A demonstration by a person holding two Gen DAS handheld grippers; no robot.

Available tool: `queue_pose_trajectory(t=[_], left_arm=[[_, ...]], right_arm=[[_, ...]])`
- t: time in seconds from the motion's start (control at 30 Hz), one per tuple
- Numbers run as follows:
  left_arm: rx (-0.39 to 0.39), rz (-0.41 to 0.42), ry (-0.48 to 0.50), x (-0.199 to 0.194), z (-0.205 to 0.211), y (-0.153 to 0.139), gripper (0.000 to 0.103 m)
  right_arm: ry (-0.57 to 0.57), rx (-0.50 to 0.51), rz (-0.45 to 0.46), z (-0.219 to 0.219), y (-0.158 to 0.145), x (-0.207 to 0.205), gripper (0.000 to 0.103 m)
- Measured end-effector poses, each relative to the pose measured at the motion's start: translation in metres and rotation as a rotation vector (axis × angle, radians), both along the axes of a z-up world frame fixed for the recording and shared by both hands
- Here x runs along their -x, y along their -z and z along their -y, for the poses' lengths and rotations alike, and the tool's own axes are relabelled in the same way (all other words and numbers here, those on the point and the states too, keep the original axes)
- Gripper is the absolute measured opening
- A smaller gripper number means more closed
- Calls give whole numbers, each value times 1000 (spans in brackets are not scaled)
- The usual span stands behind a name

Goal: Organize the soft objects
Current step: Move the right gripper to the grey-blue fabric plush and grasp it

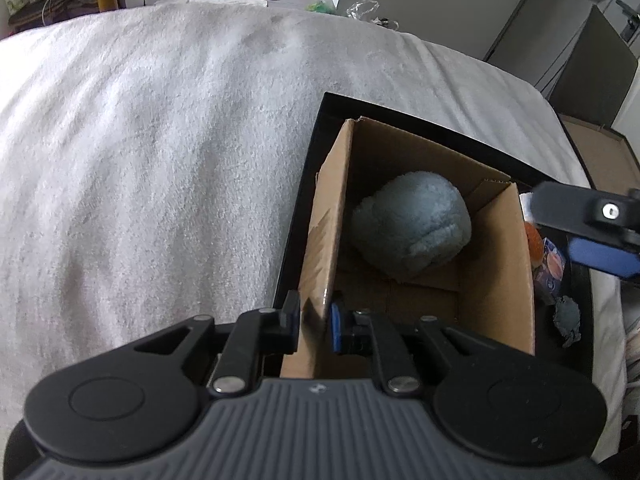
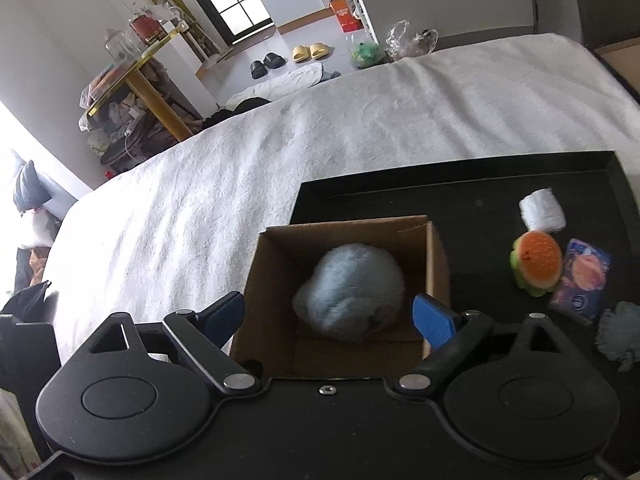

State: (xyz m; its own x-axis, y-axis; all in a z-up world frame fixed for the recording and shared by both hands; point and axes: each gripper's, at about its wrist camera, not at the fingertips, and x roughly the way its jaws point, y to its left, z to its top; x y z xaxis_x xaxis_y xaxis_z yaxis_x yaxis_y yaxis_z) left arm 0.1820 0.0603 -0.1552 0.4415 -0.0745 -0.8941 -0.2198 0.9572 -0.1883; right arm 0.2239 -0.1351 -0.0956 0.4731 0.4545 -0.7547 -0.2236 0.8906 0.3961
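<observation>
An open cardboard box [image 1: 500, 280] [image 2: 436, 264] stands on a black tray [image 1: 304, 200] [image 2: 460, 184] on a white bed. A fluffy light-blue soft toy [image 1: 412, 228] [image 2: 348, 292] lies inside it. My left gripper [image 1: 314, 328] is shut on the box's left wall. My right gripper [image 2: 330, 320] is open and empty, held above the box's near side; it shows in the left wrist view [image 1: 588, 232] at the right. On the tray lie a white roll [image 2: 542, 210], a burger plush [image 2: 536, 264], a tissue pack [image 2: 582, 276] and a grey-blue fuzzy piece [image 2: 620, 336].
The white blanket [image 1: 160, 140] covers the bed to the left and beyond the tray. Slippers [image 2: 288, 58] lie on the floor past the bed. A cluttered yellow-framed table [image 2: 132, 80] stands at the far left. Plastic bags [image 2: 400, 44] sit at the bed's far edge.
</observation>
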Motion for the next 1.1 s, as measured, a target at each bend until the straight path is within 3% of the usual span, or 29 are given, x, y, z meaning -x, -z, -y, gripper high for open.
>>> queue_pose_trajectory(t=[0.13, 0.3, 0.5, 0.77, 1.1], left_arm=[[-31, -3, 20, 0, 6, -3, 24], [-60, -4, 20, 2, 14, -6, 51], [-107, 9, 19, 5, 21, -10, 70], [-155, 4, 4, 5, 27, -13, 76], [-202, -10, 28, 3, 36, -14, 78]], right_arm=[[10, 16, 16, 17, -6, 4, 91], [35, 42, 42, 45, -9, 8, 91], [93, 65, 40, 79, -2, 10, 91], [136, 99, 30, 109, 9, 11, 91], [191, 86, -84, 134, 45, 16, 91]])
